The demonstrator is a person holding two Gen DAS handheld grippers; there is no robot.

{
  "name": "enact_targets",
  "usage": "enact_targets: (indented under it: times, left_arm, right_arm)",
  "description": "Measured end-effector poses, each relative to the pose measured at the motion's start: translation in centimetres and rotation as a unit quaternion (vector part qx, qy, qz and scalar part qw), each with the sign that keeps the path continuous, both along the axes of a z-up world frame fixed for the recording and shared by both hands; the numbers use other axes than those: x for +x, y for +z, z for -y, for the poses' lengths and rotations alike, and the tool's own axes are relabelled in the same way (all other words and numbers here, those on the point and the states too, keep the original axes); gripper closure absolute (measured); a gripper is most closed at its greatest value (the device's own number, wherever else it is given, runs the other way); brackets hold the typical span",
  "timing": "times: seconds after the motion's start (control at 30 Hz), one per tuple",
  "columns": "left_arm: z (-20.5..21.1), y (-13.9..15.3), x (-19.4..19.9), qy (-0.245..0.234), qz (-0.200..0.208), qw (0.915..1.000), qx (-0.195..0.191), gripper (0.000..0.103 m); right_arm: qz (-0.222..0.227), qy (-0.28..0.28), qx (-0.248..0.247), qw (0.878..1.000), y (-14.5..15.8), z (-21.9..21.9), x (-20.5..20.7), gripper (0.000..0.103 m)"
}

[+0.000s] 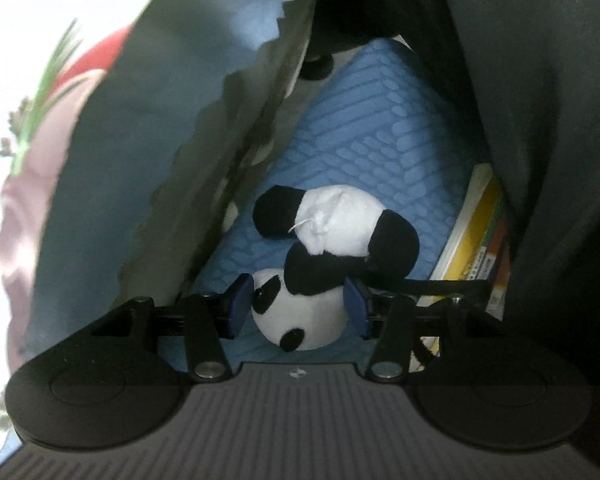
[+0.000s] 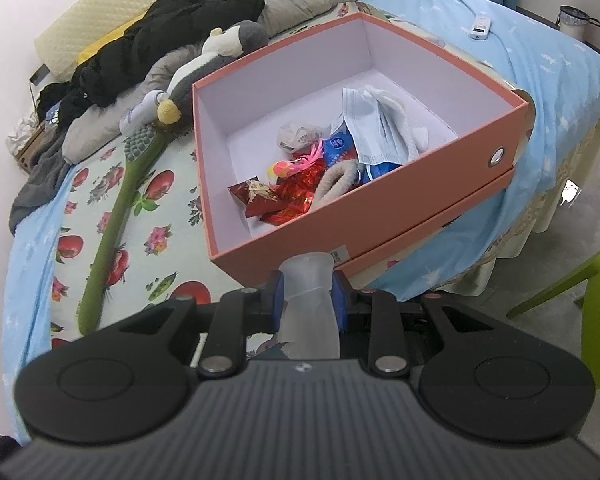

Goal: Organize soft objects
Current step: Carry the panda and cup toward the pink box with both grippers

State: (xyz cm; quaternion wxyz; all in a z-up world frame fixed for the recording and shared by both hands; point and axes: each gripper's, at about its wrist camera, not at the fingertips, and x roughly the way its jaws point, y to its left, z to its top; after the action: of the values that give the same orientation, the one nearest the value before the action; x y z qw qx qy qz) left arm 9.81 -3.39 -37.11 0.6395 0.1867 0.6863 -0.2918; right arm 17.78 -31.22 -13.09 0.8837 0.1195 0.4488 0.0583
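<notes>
In the left wrist view, my left gripper is inside an open dark bag. Its blue pads are closed on the head of a black-and-white panda plush, which lies upside down on a blue ribbed cushion. In the right wrist view, my right gripper is shut on a translucent soft silicone piece and holds it just in front of an orange box on the bed. The box holds a blue face mask, red foil wrappers and grey plush loops.
Books with yellow covers stand inside the bag at the right. On the bed lie a long green plush toothbrush, a grey plush toy, black clothes and a white remote. A green chair stands at the right.
</notes>
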Motion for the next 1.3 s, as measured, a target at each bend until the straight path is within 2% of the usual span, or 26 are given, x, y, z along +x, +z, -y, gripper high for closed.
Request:
enact_targets:
  times: [0.17,0.33,0.53,0.7,0.9,1.07,1.3]
  left_arm:
    - [0.3,-1.0,0.1,-0.016,-0.005,0.9998,0.006,0.041]
    - [0.1,-1.2,0.3,-0.017,-0.007,0.9998,0.004,0.041]
    - [0.5,-1.0,-0.4,-0.010,0.009,0.9999,0.006,0.043]
    - [0.9,-0.6,-0.8,0.014,0.015,0.9998,-0.001,0.044]
    - [0.7,2.3,-1.0,0.053,0.038,0.9976,-0.021,0.045]
    - [0.4,5.5,-0.9,0.100,0.060,0.9925,-0.036,0.045]
    - [0.0,12.1,-0.5,0.168,0.120,0.9753,-0.077,0.045]
  right_arm:
    - [-0.004,0.002,-0.001,1.000,-0.2,-0.1,0.4,0.074]
    - [-0.004,0.005,-0.001,1.000,-0.2,-0.3,0.5,0.074]
    - [-0.004,0.007,0.000,1.000,-0.3,-0.4,0.5,0.074]
    - [-0.001,0.012,0.003,1.000,-0.2,-0.6,0.3,0.074]
    - [0.007,0.018,0.005,1.000,0.2,-0.9,-0.3,0.074]
    - [0.017,0.024,0.007,1.000,0.8,-1.2,-0.9,0.074]
    - [0.039,0.036,0.011,0.999,2.0,-2.0,-2.0,0.074]
